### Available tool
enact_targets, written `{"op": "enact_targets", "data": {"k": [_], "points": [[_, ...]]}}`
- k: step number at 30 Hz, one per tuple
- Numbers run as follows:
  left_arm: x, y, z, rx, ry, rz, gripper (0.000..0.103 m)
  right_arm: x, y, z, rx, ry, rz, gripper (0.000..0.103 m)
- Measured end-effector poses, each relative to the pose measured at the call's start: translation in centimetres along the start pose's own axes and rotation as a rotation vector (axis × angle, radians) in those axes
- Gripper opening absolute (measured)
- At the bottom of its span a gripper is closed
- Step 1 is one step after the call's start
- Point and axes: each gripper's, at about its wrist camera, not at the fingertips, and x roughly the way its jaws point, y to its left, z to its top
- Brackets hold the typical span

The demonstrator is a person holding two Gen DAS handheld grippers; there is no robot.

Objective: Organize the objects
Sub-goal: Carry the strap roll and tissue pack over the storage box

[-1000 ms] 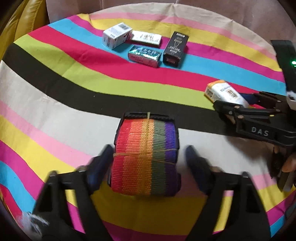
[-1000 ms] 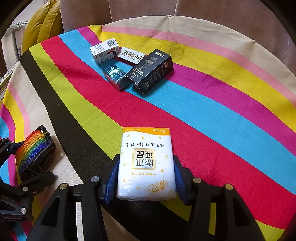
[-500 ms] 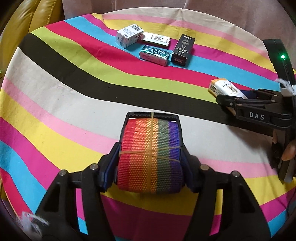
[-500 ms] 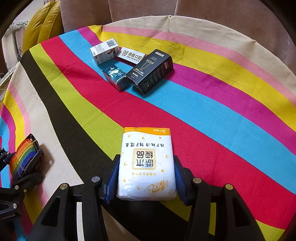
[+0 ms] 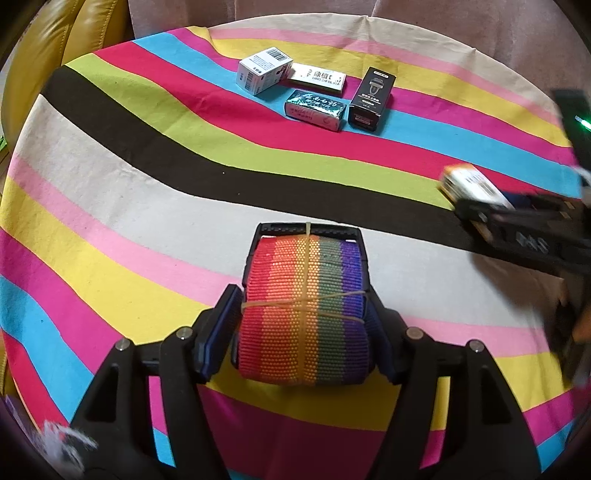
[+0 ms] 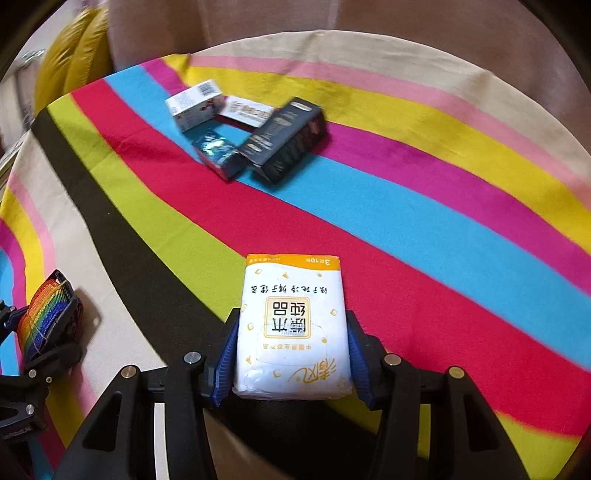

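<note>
The left gripper (image 5: 303,332) is opening, its pads flanking the rainbow strap roll (image 5: 304,314) and seemingly easing off it. The right gripper (image 6: 291,354) pinches the white tissue pack (image 6: 293,325). Farther off on the striped cloth (image 5: 110,206) lie four small boxes (image 5: 314,92) clustered together.

I work in what looks like a home living room — a round table under a striped cloth (image 5: 110,206), a yellow leather seat (image 5: 74,33) and a pinkish upholstered sofa (image 6: 406,18) just behind it.
</note>
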Motion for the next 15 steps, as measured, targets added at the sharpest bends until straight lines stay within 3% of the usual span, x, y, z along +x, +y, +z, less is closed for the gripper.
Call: {"op": "enact_targets", "data": {"k": [15], "points": [[-0.1, 0.4, -0.1, -0.034, -0.003, 0.021, 0.068, -8.3, 5.7, -9.4, 0.035, -0.004, -0.021, 0.052]]}}
